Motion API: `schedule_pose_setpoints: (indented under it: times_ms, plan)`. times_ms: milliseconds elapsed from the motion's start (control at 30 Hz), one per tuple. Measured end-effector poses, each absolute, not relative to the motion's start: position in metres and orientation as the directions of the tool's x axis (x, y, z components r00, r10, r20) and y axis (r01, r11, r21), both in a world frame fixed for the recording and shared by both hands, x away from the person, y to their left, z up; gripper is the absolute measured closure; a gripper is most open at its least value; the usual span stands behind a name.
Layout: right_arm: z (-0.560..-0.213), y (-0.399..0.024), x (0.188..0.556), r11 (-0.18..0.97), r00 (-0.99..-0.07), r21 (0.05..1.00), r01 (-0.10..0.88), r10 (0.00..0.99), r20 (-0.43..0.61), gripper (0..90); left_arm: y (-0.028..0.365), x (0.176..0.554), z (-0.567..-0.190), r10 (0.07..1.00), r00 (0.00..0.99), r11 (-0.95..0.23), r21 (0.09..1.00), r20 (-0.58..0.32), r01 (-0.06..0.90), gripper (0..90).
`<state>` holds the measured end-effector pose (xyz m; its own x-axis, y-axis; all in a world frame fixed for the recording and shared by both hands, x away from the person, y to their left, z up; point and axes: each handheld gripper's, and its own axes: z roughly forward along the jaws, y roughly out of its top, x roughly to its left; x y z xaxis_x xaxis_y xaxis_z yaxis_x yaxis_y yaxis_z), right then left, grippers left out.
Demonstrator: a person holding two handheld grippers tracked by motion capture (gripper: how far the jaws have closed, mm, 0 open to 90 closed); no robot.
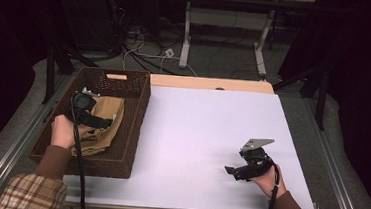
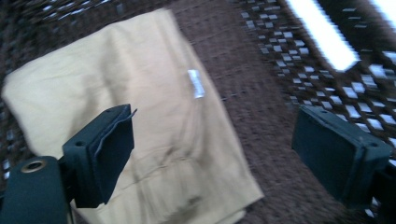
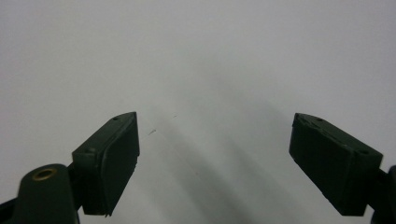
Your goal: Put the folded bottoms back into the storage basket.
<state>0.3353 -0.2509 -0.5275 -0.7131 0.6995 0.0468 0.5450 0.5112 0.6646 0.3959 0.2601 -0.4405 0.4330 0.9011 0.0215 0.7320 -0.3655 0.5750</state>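
A folded tan cloth point(image 1: 107, 109) lies inside a dark brown wicker basket point(image 1: 139, 126) at the table's left. My left gripper point(image 1: 102, 123) hovers over the cloth within the basket, its jaws open and empty. In the left gripper view the cloth point(image 2: 116, 84), with a small white tag on it, rests on the basket floor point(image 2: 261, 121) below the spread jaws of the left gripper point(image 2: 212, 126). My right gripper point(image 1: 232, 172) is held low over the white table top point(image 1: 206, 136) at the front right, open with nothing between its jaws. The right gripper point(image 3: 215, 126) faces bare white surface point(image 3: 196, 56).
The basket has tall woven walls around the left hand. A wooden strip point(image 1: 210, 83) runs along the table's far edge. Beyond it stand table legs and cables point(image 1: 142, 51) on the floor. Dark curtains close in both sides.
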Motion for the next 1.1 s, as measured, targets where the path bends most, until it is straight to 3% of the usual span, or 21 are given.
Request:
schedule_pose_setpoints:
  times_ms: [400,1100]
  plan:
    - [-0.524,-0.252,0.333,0.53,-0.725,0.651,0.543,0.687,0.046,15.4,0.228,0.371,-0.436,0.839,0.544,-0.443,0.61,0.023,0.657,7.3]
    - [-0.516,-0.256,0.324,0.528,-0.734,0.655,0.54,0.676,0.061,11.5,0.205,0.333,-0.43,0.788,0.614,-0.478,0.666,0.039,0.572,0.2]
